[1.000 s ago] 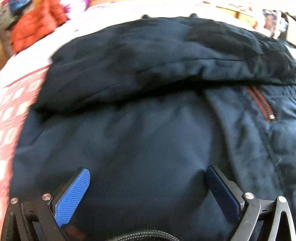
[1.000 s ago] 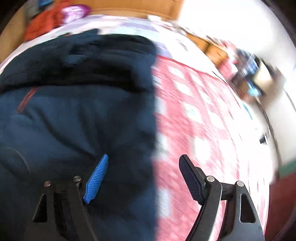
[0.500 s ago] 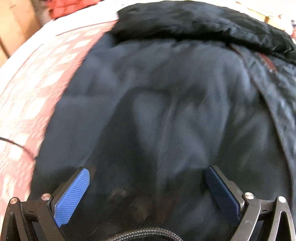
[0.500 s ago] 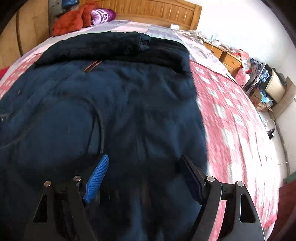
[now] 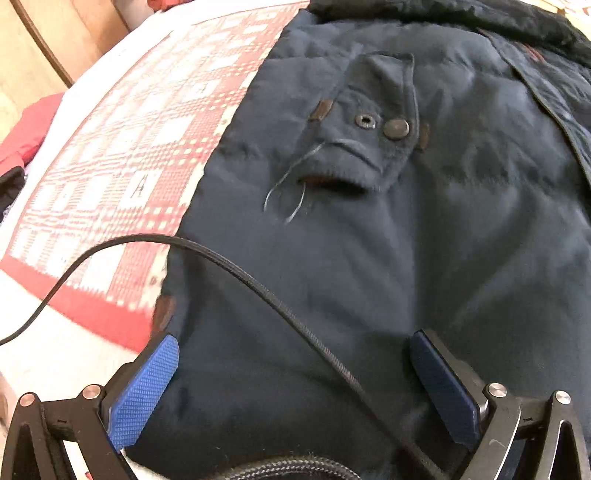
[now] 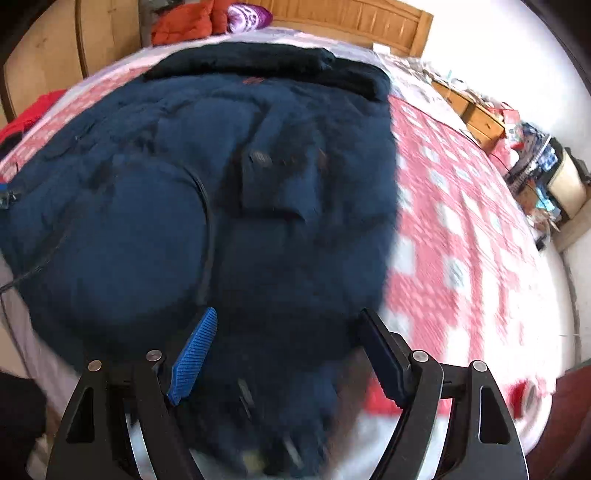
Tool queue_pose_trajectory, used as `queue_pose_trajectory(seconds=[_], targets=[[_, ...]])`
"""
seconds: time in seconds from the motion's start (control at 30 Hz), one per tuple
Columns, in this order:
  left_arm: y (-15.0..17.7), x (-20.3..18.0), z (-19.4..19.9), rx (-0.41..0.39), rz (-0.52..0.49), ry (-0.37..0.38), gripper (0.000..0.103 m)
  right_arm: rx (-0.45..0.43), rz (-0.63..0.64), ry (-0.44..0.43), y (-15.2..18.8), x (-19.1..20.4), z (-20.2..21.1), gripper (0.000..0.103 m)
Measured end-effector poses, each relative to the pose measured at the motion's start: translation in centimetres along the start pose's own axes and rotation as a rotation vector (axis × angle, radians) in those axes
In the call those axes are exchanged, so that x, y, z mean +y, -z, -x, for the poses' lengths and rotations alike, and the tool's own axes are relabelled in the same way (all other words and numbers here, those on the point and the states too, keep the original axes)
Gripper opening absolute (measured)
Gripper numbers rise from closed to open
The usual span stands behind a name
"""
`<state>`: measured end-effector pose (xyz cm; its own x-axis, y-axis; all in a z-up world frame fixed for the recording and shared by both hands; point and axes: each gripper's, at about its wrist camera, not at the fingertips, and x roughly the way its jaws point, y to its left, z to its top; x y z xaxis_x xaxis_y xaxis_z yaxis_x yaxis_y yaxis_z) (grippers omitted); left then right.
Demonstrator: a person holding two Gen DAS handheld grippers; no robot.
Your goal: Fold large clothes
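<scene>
Bed with red checked blanket (image 5: 122,155); we're looking at the navy coat (image 5: 369,240) lying spread across it. Left gripper (image 5: 295,373) and right gripper (image 6: 288,350) are hovering over its near hem, both gaping, nothing pinched. We're judging it bulky, soft, padded: we're aiming deep at the hem corners.

Bed (image 6: 480,221) is covered by red-and-white checked spread (image 5: 122,147). Navy coat (image 6: 221,184) is laid flat across it, dark hood toward wooden headboard (image 6: 354,22). Orange garment (image 6: 184,22) is piled by headboard.
</scene>
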<state>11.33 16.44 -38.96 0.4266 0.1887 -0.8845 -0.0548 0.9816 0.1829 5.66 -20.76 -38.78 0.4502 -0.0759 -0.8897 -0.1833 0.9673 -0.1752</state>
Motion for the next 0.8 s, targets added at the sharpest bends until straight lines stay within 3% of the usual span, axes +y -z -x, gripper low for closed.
queue_pose_trajectory(seconds=[0.1, 0.2, 0.27, 0.4, 0.47, 0.57, 0.8], targets=[[0.5, 1.0, 0.4, -0.025, -0.027, 0.044, 0.103, 0.066, -0.056, 0.066, 2.2, -1.7, 2.1, 0.082], [0.4, 2.1, 1.0, -0.020, -0.039, 0.090, 0.099, 0.086, -0.145, 0.195, 3.5, -2.6, 5.9, 0.082], [0.2, 2.8, 2.7, -0.028, -0.040, 0.107, 0.097, 0.052, -0.229, 0.255, 3.8, -3.3, 9.4, 0.082], [-0.1, 6.5, 9.9, -0.143, -0.010, 0.120, 0.097, -0.082, -0.354, 0.356, 4.0, -6.1, 17.6, 0.082], [0.1, 9.2, 14.5, -0.205, 0.036, 0.089, 0.097, -0.135, -0.370, 0.388, 3.2, -8.2, 21.2, 0.082], [0.5, 13.0, 19.9, -0.235, 0.108, 0.045, 0.097, -0.203, -0.353, 0.457, 2.2, -11.2, 28.3, 0.082], [2.4, 22.3, 34.3, -0.288, 0.218, -0.158, 0.098, -0.356, -0.348, 0.665, 2.0, -19.8, 44.3, 0.085]])
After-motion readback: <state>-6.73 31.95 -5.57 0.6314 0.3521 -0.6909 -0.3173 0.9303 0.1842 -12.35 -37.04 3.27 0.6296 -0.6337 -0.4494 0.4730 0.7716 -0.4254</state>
